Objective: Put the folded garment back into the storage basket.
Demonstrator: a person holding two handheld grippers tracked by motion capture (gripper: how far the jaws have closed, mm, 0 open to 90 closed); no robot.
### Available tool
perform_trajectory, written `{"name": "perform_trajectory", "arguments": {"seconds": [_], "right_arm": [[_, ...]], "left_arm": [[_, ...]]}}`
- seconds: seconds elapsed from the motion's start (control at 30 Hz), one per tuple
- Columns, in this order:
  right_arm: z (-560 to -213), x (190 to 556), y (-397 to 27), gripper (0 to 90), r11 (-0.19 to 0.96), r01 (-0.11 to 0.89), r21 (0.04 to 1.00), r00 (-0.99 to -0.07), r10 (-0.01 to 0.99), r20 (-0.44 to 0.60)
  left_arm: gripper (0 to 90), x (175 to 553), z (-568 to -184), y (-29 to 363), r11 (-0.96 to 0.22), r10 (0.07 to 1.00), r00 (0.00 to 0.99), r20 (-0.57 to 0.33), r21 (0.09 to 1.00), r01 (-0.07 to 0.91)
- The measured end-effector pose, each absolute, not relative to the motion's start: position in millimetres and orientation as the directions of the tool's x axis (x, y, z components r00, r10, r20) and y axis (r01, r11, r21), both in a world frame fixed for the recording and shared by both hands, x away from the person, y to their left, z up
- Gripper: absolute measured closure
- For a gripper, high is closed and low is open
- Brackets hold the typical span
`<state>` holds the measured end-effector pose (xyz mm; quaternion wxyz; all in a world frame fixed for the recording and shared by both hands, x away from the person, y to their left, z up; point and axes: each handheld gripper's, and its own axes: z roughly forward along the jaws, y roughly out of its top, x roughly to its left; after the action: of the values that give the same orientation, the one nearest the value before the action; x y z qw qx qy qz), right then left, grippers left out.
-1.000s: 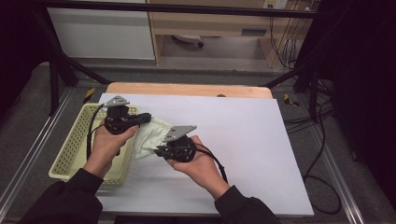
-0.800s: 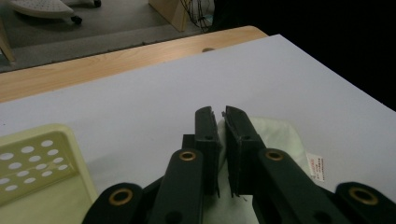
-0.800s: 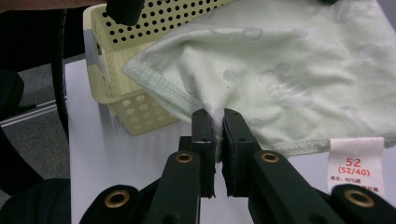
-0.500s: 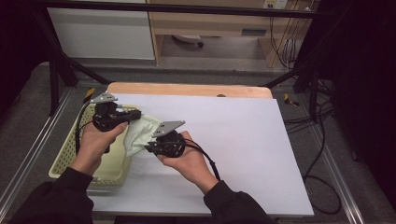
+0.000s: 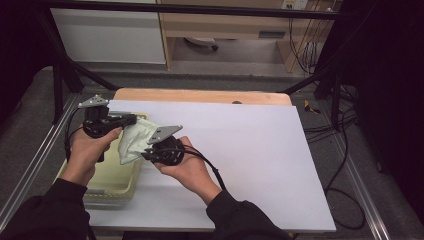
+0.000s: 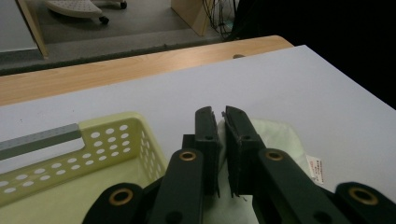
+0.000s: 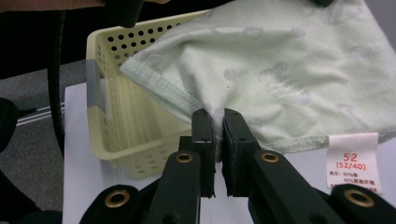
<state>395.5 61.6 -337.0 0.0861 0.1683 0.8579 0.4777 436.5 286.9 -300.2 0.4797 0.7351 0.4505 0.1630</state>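
Note:
A pale green cloth (image 5: 134, 142) hangs stretched between my two grippers, partly above the near corner of a pale yellow perforated basket (image 5: 113, 181). My left gripper (image 5: 133, 119) is shut on the cloth's far edge. In the left gripper view, its jaws (image 6: 219, 115) pinch the fabric (image 6: 276, 135), with the basket (image 6: 116, 136) at the left. My right gripper (image 5: 146, 155) is shut on the near edge. The right gripper view shows its jaws (image 7: 215, 115) biting a hemmed fold of the cloth (image 7: 280, 70), whose white size label (image 7: 353, 161) hangs at the right, before the basket (image 7: 122, 127).
The white table top (image 5: 250, 150) stretches to the right, with a wooden strip (image 5: 200, 96) along its far edge. The basket sits at the table's left edge, beside a metal frame rail (image 5: 30, 160). Cables (image 5: 340, 150) trail on the floor at the right.
Both hands have moved left together with the cloth held between them, so the cloth now hangs partly over the basket. Both grips stay unchanged.

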Motion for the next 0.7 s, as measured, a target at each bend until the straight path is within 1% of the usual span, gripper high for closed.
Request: {"name": "perform_trajectory", "arguments": {"seconds": [0.23,0.7], "right_arm": [[-335.2,398.2,71.3,84.9,0.48,0.19,0.857,-0.931,0.364,0.003],[-337.8,407.4,86.0,84.9,0.467,0.188,0.864,-0.931,0.365,0.005]], "left_arm": [[84.6,440.7,-298.6,295.5,-0.13,0.83,0.525,-0.188,0.85,0.51],[84.7,448.6,-297.7,306.5,-0.129,0.851,0.495,-0.174,0.846,0.518]]}}
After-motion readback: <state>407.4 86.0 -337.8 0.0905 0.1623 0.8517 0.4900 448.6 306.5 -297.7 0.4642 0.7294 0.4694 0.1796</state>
